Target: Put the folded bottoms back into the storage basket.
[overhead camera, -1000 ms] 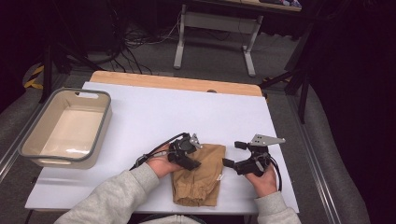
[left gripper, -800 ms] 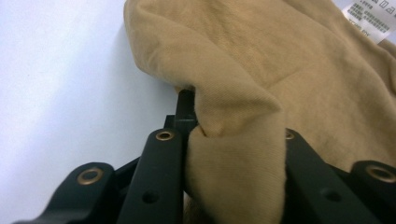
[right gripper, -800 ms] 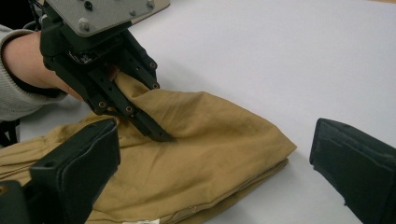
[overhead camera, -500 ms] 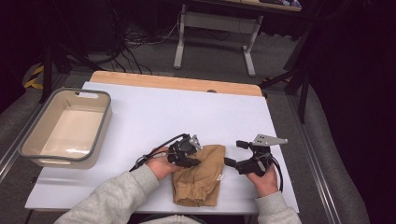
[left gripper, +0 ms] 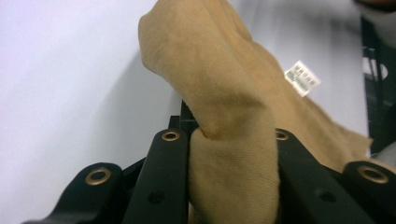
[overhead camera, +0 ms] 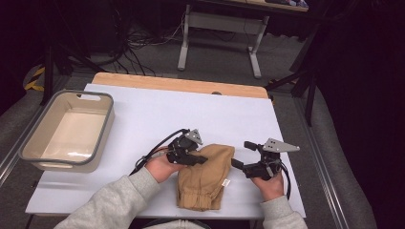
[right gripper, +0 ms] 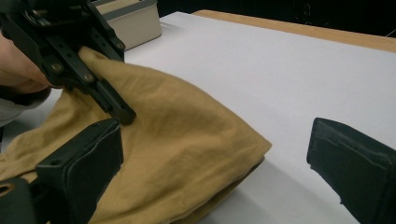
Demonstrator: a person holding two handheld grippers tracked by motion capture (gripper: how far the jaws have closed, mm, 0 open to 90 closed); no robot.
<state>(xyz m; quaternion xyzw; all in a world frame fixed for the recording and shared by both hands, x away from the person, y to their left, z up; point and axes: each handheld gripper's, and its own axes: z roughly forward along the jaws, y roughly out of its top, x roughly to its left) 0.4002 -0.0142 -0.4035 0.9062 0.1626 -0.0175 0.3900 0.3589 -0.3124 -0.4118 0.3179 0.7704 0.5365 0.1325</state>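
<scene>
- Tan garment is lying on the white tabletop at the near edge, long axis running near-to-far, elastic waistband facing the person.
- Left tool is pinching a raised fold of it; jaws have just been closing.
- Right tool is standing wide, beside its far right corner.
- Beige bin is sitting at left; dark room behind.

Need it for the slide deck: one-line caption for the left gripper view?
Left gripper pinching a fold of tan cloth above the white table.

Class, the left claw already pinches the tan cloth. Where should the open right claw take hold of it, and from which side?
Grip the tan cloth at its far-right corner, coming in level from the right. That corner lies nearest the right claw, its layered edge raised enough to slip a jaw under.
</scene>
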